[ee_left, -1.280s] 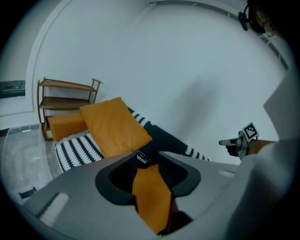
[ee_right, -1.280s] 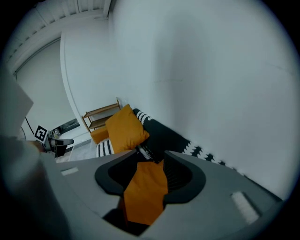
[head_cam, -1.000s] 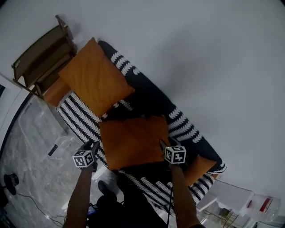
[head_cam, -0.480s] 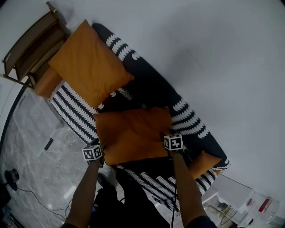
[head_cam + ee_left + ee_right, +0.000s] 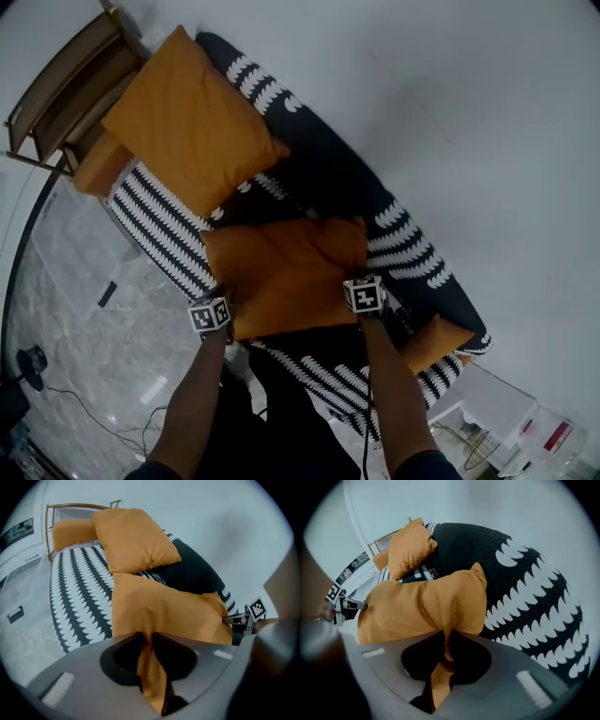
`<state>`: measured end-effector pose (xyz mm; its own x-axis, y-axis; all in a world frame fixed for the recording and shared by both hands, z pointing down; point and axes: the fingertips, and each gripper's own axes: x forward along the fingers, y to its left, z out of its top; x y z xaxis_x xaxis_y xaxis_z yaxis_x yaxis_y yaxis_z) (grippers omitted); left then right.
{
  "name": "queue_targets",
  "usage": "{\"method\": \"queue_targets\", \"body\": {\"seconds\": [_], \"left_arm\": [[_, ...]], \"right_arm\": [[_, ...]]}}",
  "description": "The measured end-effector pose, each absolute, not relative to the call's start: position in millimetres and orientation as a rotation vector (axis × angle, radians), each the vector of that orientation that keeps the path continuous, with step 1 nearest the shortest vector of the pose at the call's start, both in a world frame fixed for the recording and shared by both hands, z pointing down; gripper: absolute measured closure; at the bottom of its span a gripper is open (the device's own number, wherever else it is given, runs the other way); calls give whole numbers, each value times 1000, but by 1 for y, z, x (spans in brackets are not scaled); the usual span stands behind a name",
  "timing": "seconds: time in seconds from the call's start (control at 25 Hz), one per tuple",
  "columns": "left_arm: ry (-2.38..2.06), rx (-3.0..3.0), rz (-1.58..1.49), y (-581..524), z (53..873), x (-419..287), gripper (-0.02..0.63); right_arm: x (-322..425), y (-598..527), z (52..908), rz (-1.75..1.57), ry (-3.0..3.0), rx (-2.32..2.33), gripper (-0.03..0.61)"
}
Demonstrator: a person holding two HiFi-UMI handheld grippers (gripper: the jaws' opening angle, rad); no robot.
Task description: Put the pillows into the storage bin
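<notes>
An orange pillow (image 5: pixel 281 272) lies flat on the black-and-white sofa (image 5: pixel 394 253). My left gripper (image 5: pixel 223 305) pinches its near left corner and my right gripper (image 5: pixel 361 291) its near right corner. Both pairs of jaws have just been closing, and each now has a fold of orange fabric between the pads. In the left gripper view the pillow (image 5: pixel 164 616) runs into the left gripper (image 5: pixel 146 639). The right gripper view shows the same pillow (image 5: pixel 422 606) nipped by the right gripper (image 5: pixel 446 641). A second, larger orange pillow (image 5: pixel 187 122) leans at the sofa's far left end.
A small orange cushion (image 5: pixel 436 339) sits at the sofa's right end and another (image 5: pixel 98 169) by a wooden rack (image 5: pixel 56 84). A clear bin with a dark latch (image 5: pixel 84 281) stands left of the sofa. Clear containers (image 5: pixel 544 441) are at bottom right; cables lie on the floor.
Both grippers came down onto the near edge of the middle pillow and their jaws closed on its corners. The pillow's near edge is now bunched at each grip.
</notes>
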<state>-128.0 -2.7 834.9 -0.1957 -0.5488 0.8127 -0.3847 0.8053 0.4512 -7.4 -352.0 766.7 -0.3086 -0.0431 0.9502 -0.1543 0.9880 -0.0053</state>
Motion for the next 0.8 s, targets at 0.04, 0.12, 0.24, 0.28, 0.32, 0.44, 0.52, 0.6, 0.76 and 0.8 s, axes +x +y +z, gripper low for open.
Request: {"method": "queue_targets", "body": {"seconds": [0.04,0.12,0.24,0.28,0.32,0.44,0.52,0.6,0.76,0.8], "left_arm": [[-1831,691,-187,2,829,-129,568],[-1843,665,-189,9,820,-128,606],[-1868,635,-188,20,805,-129,609],[-1887,616,-204,26,799,-131,609],[-1908,595,-221,32,792,-134,609],[-1980,559,-227,55,764,-151,609],[-2037,554,-207,70,742,-171,609],[-2098,536,-187,93,718,-195,609],[-2195,496,-176,154,676,-239,609],[-2220,482,-178,173,667,-250,609]], "right_arm": [[-6,-349,762,126,-1887,137,540],[-6,-345,751,148,-1917,127,551],[-6,-333,726,169,-1957,117,555],[-4,-327,720,182,-1964,109,554],[-2,-319,714,198,-1970,99,555],[3,-293,696,267,-1996,74,555],[-2,-272,684,316,-2021,57,555],[-13,-245,675,364,-2041,29,555],[-37,-176,652,465,-2056,-5,555],[-46,-157,647,482,-2061,-16,555]]}}
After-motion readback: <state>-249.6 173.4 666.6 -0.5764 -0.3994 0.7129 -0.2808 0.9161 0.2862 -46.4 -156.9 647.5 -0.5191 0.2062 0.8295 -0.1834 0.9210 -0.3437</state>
